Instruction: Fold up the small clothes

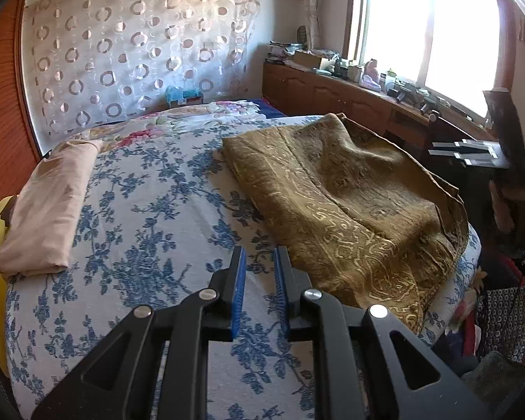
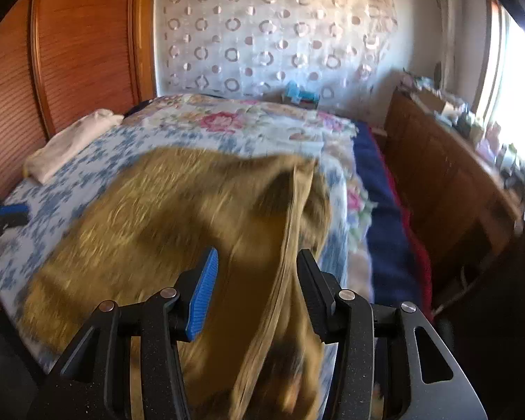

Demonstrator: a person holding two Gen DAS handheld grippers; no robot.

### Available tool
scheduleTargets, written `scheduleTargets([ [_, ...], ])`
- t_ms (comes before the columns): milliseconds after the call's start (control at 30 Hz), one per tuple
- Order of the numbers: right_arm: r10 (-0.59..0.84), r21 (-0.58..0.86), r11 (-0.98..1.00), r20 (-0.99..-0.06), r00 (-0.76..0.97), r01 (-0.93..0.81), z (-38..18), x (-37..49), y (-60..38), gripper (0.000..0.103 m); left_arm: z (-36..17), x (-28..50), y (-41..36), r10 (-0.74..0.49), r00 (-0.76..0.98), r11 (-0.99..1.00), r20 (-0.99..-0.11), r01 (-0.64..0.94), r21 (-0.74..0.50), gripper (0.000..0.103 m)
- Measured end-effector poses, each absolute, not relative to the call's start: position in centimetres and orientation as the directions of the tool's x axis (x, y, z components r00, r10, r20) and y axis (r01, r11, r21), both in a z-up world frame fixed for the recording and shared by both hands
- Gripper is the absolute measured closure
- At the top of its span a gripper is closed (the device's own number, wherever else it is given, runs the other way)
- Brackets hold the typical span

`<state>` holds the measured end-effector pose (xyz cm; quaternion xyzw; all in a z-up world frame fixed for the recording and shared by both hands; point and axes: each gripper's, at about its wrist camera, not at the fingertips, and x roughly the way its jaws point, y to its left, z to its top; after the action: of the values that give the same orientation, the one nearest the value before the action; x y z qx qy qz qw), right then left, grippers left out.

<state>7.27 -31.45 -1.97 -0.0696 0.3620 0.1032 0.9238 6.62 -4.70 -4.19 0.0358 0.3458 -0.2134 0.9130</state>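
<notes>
While the olive-gold patterned garment [image 1: 350,210] is spread loosely on the bed [image 1: 150,189], its long axis is seen in the left wrist view to run from about eleven o'clock at the far end to five o'clock at the near corner. From the left tool [image 1: 259,273] the cloth lies just beside, toward two o'clock, and is not touched; the blue pads are held narrowly apart with only the floral cover visible between them. In the right wrist view (blurred throughout) a raised seam edge of the same garment [image 2: 290,245] is seen standing between the fingers of the right tool [image 2: 255,276], which are spread, and neither pad can be seen pressing on the fabric. The right hand is therefore judged the nearer one, with that edge at its twelve o'clock. A folded peach cloth [image 1: 49,206] is left at nine o'clock, well apart. The fold is judged not yet made.
</notes>
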Motion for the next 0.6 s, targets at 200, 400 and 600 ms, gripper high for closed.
scheduleTargets([
  [200, 0.157, -0.027, 0.968, -0.707, 0.69, -0.249, -4.0, 3.6, -31.5, 0.056, -4.4, 6.1, -6.5, -0.374, 0.655, 0.893, -0.657, 0.445, -0.065, 0.088],
  [400, 0.14, -0.044, 0.966, -0.737, 0.662, -0.253, -6.1, 2.7, -31.0, 0.063, -4.6, 5.8, -7.7, -0.379, 0.64, 0.882, -0.668, 0.469, -0.051, 0.088],
  [600, 0.137, -0.04, 0.968, -0.739, 0.659, -0.247, -6.8, 2.7, -31.3, 0.092, -4.8, 5.7, -8.2, -0.381, 0.633, 0.879, -0.674, 0.475, -0.05, 0.088],
])
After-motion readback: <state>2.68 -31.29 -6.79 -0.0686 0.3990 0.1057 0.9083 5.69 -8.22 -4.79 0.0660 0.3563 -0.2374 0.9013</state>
